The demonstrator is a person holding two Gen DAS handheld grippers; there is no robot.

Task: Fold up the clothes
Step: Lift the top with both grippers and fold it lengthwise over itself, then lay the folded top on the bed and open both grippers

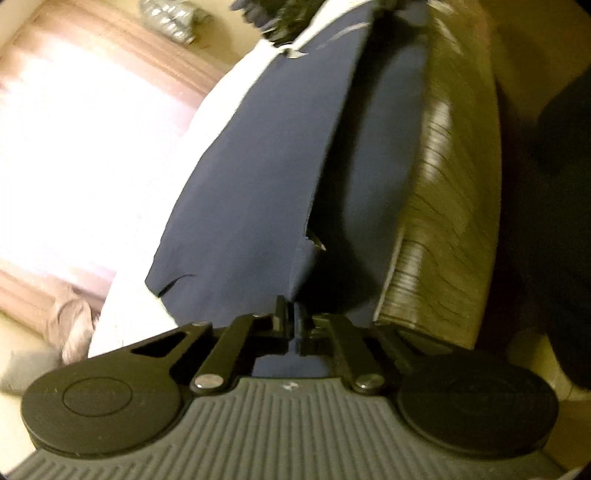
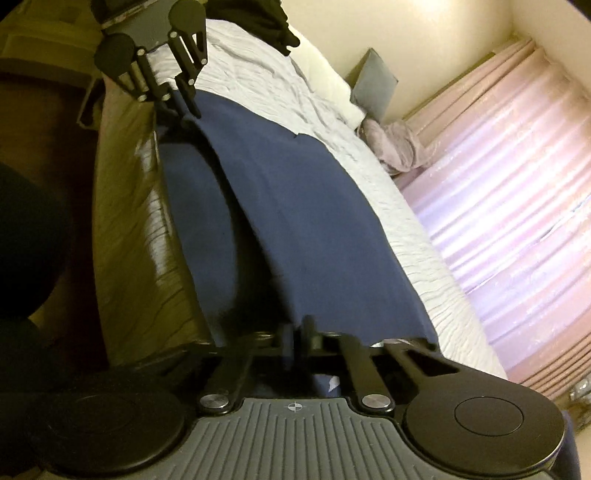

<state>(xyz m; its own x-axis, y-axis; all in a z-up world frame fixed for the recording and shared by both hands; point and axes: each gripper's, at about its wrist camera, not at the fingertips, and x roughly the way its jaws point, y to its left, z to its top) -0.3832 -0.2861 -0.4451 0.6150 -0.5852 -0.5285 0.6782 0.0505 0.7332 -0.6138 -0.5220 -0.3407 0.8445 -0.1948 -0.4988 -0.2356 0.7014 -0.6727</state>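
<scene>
Gripping opposite ends of the navy garment over the white bed: left gripper and right gripper, jaws closed on cloth; curtains at 3 o'clock.

Left wrist view: dark object at 12 o'clock is cut by the top edge and motion-blurred, can't identify. Shiny cluster at 11 o'clock too blurred to name. Navy garment covers the bed edge beneath it. Right wrist view: black mass at 9 o'clock underexposed, unreadable. Left gripper body cropped at 12 o'clock.
</scene>
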